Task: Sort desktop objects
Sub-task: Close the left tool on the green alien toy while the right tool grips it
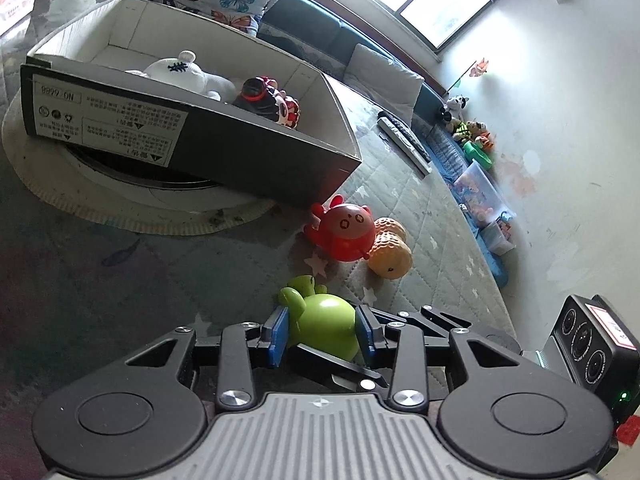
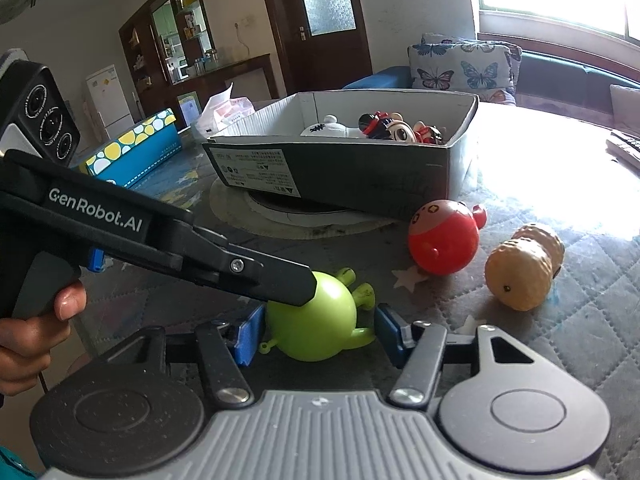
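Your left tongs (image 1: 322,334) and right tongs (image 2: 316,336) both straddle the green toy (image 1: 324,330) on the table (image 1: 120,300), their grip unclear. Beyond it lie the red toy (image 1: 348,232) and peanut toy (image 1: 390,252), then the box (image 1: 192,136). Only the right view shows your hand (image 2: 28,328).

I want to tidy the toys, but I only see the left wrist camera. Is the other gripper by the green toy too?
Observer: Yes. The right gripper's blue fingers stand on either side of the green toy.
Operator: What's left of the shoebox?
Observer: In the right wrist view, a dotted blue box, farther back.
Operator: Who holds the left gripper?
Observer: A hand around its black handle.
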A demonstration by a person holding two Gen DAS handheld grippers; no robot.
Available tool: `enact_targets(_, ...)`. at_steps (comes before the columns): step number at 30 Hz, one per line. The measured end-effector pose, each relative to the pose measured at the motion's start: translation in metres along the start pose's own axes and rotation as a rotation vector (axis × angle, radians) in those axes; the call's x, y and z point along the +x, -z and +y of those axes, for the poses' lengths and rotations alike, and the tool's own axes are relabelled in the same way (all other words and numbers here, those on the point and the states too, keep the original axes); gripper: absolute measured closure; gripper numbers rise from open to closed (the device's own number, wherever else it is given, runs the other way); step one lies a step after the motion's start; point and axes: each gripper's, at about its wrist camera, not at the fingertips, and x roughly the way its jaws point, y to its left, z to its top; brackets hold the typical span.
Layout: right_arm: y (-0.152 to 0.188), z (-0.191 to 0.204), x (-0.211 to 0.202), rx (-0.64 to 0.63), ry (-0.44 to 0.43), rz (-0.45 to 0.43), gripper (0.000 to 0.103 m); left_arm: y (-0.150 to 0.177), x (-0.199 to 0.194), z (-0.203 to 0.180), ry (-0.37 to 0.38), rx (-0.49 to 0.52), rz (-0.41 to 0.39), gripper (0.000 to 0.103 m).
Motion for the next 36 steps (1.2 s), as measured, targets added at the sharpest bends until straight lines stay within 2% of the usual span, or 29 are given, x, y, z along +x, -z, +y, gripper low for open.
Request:
enact_targets(5, 0.0, -0.001, -0.001, 0.003, -0.002, 0.001, 0.044, 0.001, -0.001, -0.007, -0.021, 0.041, 0.003, 0.064)
enact_targets(6, 0.0, 0.0, -0.001, 0.002, -0.006, 0.0, 0.052, 0.001, -0.001, -0.009, -0.023, 0.053, 0.003, 0.065)
enact_targets(7, 0.0, 0.0, -0.002, 0.002, -0.02, -0.003, 0.054, 0.002, -0.001, -0.011, -0.028, 0.061, 0.004, 0.065)
enact_targets(12, -0.005, -0.001, 0.001, 0.04, -0.01, 0.01, 0.054, 0.002, -0.003, -0.013, -0.041, 0.073, -0.007, 0.068)
enact_targets(31, -0.001, 0.016, -0.001, -0.119, 0.052, 0.051, 0.054, 0.013, -0.003, -0.039, -0.111, 0.224, 0.001, 0.067)
enact_targets(36, 0.0, 0.016, -0.002, -0.124, 0.056, 0.047, 0.054, 0.016, -0.003, -0.044, -0.129, 0.261, -0.003, 0.067)
